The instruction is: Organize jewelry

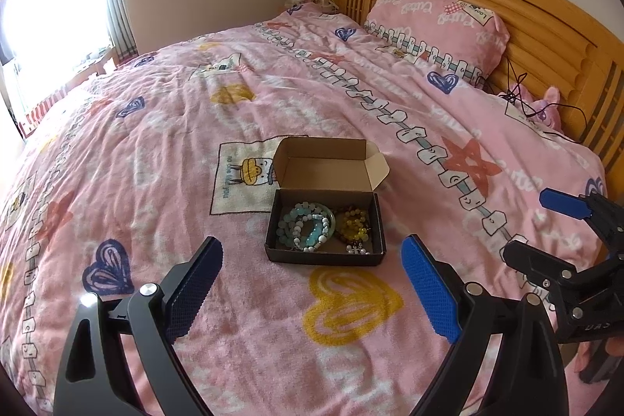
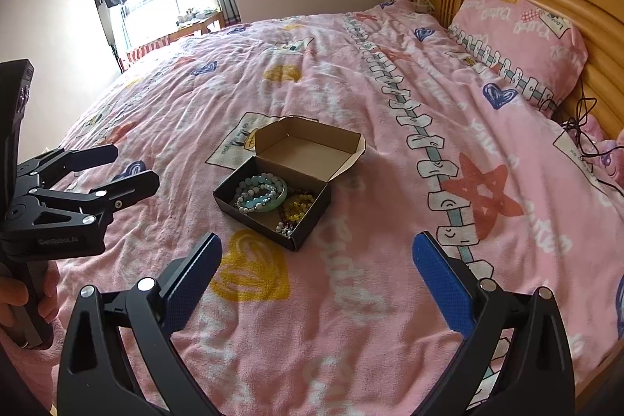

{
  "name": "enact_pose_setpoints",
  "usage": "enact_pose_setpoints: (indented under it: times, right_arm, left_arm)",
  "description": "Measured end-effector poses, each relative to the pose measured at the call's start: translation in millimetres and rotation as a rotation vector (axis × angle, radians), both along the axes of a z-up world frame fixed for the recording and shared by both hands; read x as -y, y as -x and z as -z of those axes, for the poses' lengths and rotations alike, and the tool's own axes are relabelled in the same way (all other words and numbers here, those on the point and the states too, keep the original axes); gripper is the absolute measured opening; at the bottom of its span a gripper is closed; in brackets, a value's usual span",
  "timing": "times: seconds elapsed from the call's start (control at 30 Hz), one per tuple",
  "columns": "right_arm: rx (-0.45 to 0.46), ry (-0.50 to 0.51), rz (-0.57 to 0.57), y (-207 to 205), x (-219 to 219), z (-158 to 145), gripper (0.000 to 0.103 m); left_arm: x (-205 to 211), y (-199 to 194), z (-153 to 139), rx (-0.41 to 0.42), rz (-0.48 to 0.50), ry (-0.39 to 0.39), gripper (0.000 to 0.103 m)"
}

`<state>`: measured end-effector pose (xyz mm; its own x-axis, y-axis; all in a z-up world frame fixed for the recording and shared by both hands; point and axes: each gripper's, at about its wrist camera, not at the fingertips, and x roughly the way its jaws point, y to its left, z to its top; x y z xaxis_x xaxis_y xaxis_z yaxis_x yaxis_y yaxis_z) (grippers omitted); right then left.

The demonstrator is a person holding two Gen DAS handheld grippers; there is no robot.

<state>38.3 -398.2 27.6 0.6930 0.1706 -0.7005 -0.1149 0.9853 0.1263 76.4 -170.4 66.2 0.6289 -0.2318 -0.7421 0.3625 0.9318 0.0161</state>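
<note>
A small black box (image 1: 325,229) sits on the pink bedspread (image 1: 195,127) at the centre of the left wrist view, its cardboard lid (image 1: 329,162) flipped open behind it. Inside, a heap of pale blue and white beads (image 1: 308,227) fills the left half, touching amber beads (image 1: 354,225) on the right. The left gripper (image 1: 312,289) frames the lower part of the view, jaws spread wide and empty, short of the box. The right gripper (image 2: 318,285) is likewise wide open and holding nothing; the box lies above it, mid-frame. A pillow (image 1: 436,22) leans on the headboard (image 1: 526,10) at upper right.
</note>
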Motion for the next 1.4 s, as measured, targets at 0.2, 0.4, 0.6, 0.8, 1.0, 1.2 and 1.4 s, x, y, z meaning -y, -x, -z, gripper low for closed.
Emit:
enact_pose_setpoints:
  times: [0.2, 0.4, 0.6, 0.8, 1.0, 1.2, 1.4]
  right_arm:
    - [-0.004, -0.001, -0.002, -0.9, 0.7, 0.8, 0.096]
    - [-0.01, -0.002, 0.007, -5.1, 1.3, 1.9, 0.096]
    - [-0.01, 0.0, 0.008, -4.4, 0.1, 2.3, 0.096]
    - [-0.01, 0.001, 0.011, -3.9, -0.9, 2.1, 0.096]
    - [-0.017, -0.004, 0.015, -6.2, 1.9, 5.2, 0.096]
    - [-0.014, -0.008, 0.015, -6.4, 5.5, 5.3, 0.096]
    - [-0.015, -0.008, 0.015, -6.4, 6.1, 5.6, 0.096]
  left_arm:
    - [-0.9, -1.7, -2.0, -0.006, 0.002, 0.011, 0.091]
    - [-2.6, -4.6, -4.1, 0.002, -0.025, -0.006, 0.091]
    - [-4.3, -7.1, -3.1, -0.009, -0.023, 0.001, 0.091]
    - [-1.6, -3.5, -0.4, -0.005, -0.001, -0.006, 0.091]
    - [1.5, -1.7, -1.2, 0.003, 0.014, -0.013, 0.091]
    - [1.2, -1.6, -1.6, 0.001, 0.019, 0.002, 0.091]
    - [6.1, 2.0, -2.2, 0.012, 0.036, -0.015, 0.091]
